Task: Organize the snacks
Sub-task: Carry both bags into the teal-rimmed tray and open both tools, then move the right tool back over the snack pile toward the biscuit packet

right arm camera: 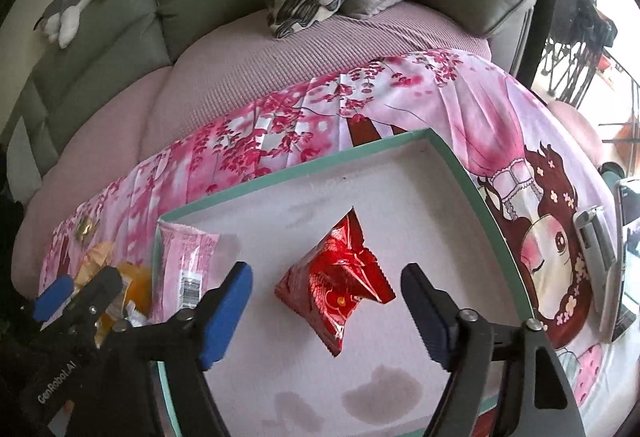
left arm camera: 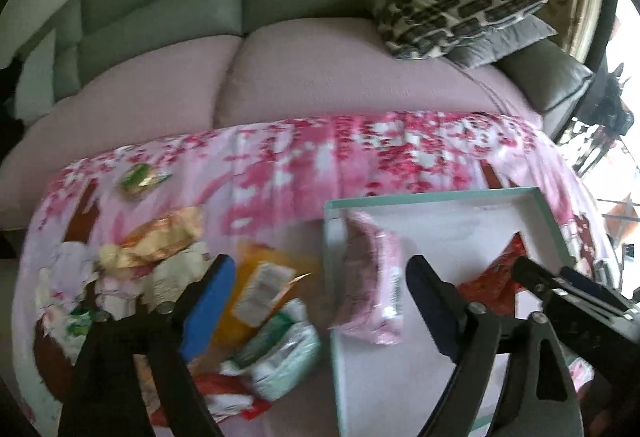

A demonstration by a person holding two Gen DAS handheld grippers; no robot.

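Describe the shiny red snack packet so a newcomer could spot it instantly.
Find the shallow white tray with a teal rim on the pink floral cloth. The crinkled red foil packet lies near its middle, apart from the pale pink packet leaning on the left wall; it alone is glossy red.

A pink cherry-blossom printed cloth [right arm camera: 420,93] covers the supporting surface. On it lies a shallow white tray with a teal rim [right arm camera: 472,181]. Left of the tray sits a heap of snack packets [left arm camera: 256,301]; beyond the heap, a small green-and-gold wrapped sweet [left arm camera: 140,177]. Right of the tray lies a silver remote-like device [right arm camera: 596,241].
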